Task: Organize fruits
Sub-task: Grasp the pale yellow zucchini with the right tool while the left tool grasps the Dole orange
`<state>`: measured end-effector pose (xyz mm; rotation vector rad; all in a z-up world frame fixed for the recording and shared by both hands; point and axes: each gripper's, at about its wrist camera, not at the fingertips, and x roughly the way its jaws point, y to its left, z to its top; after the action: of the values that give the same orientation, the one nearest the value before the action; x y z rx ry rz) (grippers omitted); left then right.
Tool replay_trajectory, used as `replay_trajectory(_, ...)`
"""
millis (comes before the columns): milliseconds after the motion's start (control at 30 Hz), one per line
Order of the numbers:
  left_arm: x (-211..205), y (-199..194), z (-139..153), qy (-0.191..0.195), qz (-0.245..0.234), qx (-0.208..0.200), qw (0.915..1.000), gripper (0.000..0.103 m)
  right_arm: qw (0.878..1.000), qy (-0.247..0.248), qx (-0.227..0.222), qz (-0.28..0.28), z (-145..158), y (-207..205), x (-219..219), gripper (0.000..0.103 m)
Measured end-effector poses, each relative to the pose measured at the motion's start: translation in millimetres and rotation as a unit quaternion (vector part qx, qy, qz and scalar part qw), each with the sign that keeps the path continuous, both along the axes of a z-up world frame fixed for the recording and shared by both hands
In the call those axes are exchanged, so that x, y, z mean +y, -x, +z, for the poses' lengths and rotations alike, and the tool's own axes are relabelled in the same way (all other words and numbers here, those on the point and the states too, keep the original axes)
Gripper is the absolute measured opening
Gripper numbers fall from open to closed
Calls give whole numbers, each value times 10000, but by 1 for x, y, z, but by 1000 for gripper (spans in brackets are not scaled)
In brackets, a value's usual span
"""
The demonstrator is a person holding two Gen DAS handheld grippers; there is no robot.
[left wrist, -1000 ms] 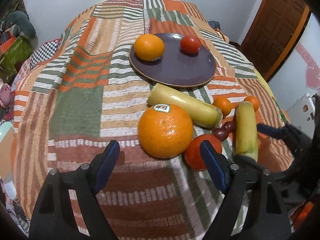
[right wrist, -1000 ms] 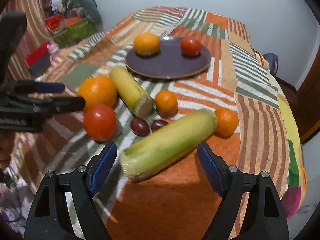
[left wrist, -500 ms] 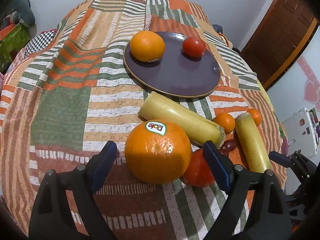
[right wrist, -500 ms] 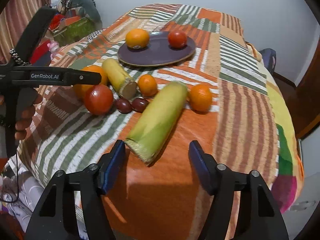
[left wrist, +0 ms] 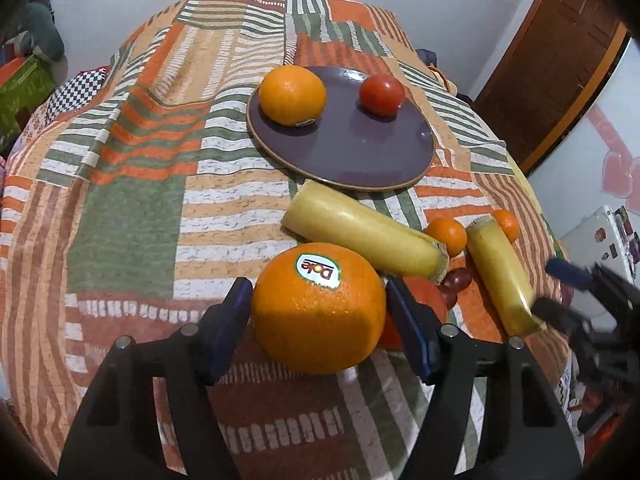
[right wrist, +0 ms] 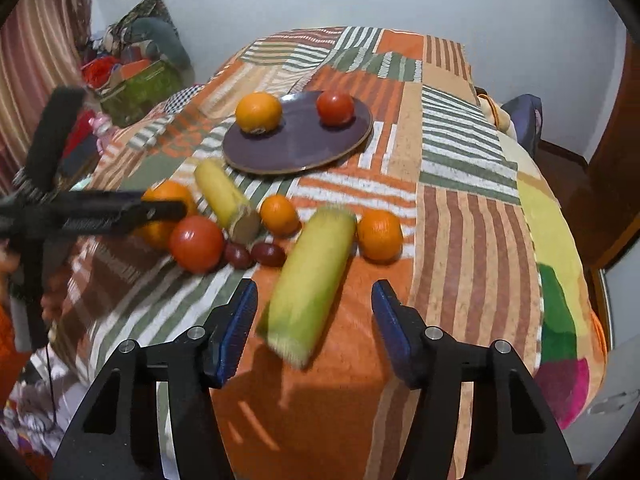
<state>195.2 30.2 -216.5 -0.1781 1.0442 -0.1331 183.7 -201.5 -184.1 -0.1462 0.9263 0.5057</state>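
On the striped patchwork bed, the left gripper has its jaws pressed on a big glossy orange bearing a Dole sticker. Further right, the right gripper holds its jaws apart around a yellow-green corn cob, not touching it.

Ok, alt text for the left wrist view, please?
The left gripper frames a large stickered orange, its blue pads at the fruit's sides on a striped patchwork cloth. Beyond lie two corn cobs and a purple plate holding an orange and a tomato.
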Motion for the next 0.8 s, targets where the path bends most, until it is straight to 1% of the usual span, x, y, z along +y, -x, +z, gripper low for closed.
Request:
replay_trajectory(233, 10, 26, 7, -9, -27, -27, 10000, 68, 9996, 37, 244, -140, -20, -25, 11, 55)
replay_trajectory(300, 12, 33, 9, -23, -40, -39, 10000, 68, 9994, 33, 325, -120, -26, -27, 12, 50)
replay_trajectory(467, 10, 45, 10, -114, -57, -112, 9999, 68, 9988, -92, 490, -18, -33, -28, 14, 46)
replay_trajectory(567, 5, 46, 7, -234, -71, -152, 9996, 68, 9989, -54, 469, 23, -32, -28, 15, 45)
replay_trajectory(667, 1, 42, 3, -321, -78, -163, 9993, 68, 9986, -112, 511, 45, -31, -27, 11, 37)
replay_trajectory(800, 2, 33, -2, -320, -63, -140, 9994, 68, 9984, -98, 548, 129, -30, -22, 4, 36)
